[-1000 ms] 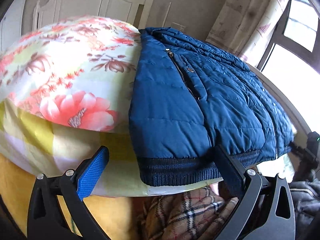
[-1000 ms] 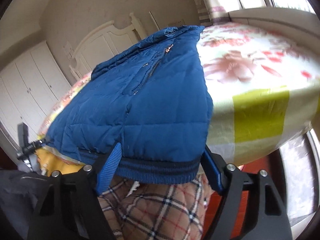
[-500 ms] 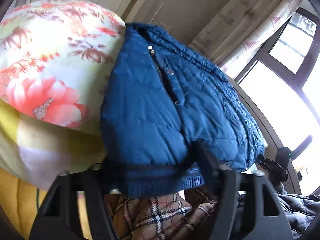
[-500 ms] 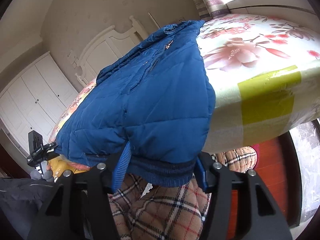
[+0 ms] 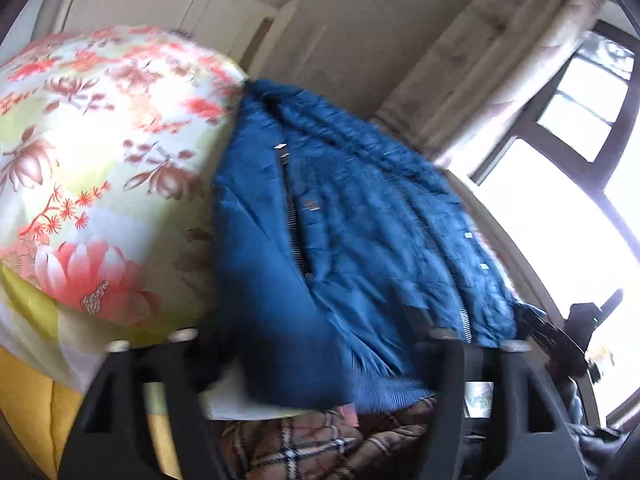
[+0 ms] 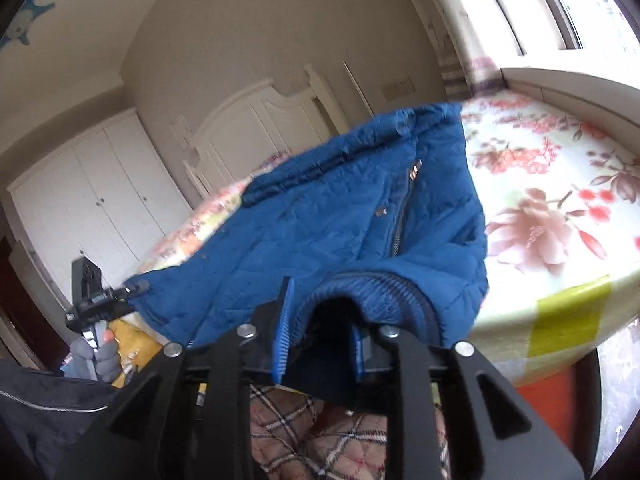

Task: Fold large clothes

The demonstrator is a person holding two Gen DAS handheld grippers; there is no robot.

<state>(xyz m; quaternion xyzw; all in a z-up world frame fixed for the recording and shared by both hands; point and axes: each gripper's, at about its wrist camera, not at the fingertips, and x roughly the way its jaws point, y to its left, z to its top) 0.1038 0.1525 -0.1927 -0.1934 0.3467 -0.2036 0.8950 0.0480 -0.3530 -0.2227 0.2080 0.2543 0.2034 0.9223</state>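
A: Where is the jacket (image 5: 360,240) found?

B: It is spread zip-up on the bed (image 5: 100,160), along one side of the flowered sheet, with its ribbed hem (image 6: 384,292) hanging over the near edge. The collar is seen at the far end, towards the headboard (image 6: 256,120).

A: How is the hem held?

B: In the right wrist view a fold of the hem is raised and arched between the blue pads of the right gripper (image 6: 320,344). The jaws are being closed, and the knit is pinched between them.

A: And the left gripper (image 5: 312,364)?

B: Its jaws are being opened and are set wide apart. The hem's corner is seen between them, but the picture is blurred, so it cannot be told whether any pad is touched; no pinch is shown.

A: What is noted around the bed?

B: Plaid cloth (image 6: 320,432) is seen below both grippers, at the bed's edge. A curtain (image 5: 480,60) and a window (image 5: 580,160) are seen on one side, a white wardrobe (image 6: 92,200) on the other. A person's hand (image 6: 102,354) is shown on the left gripper's handle.
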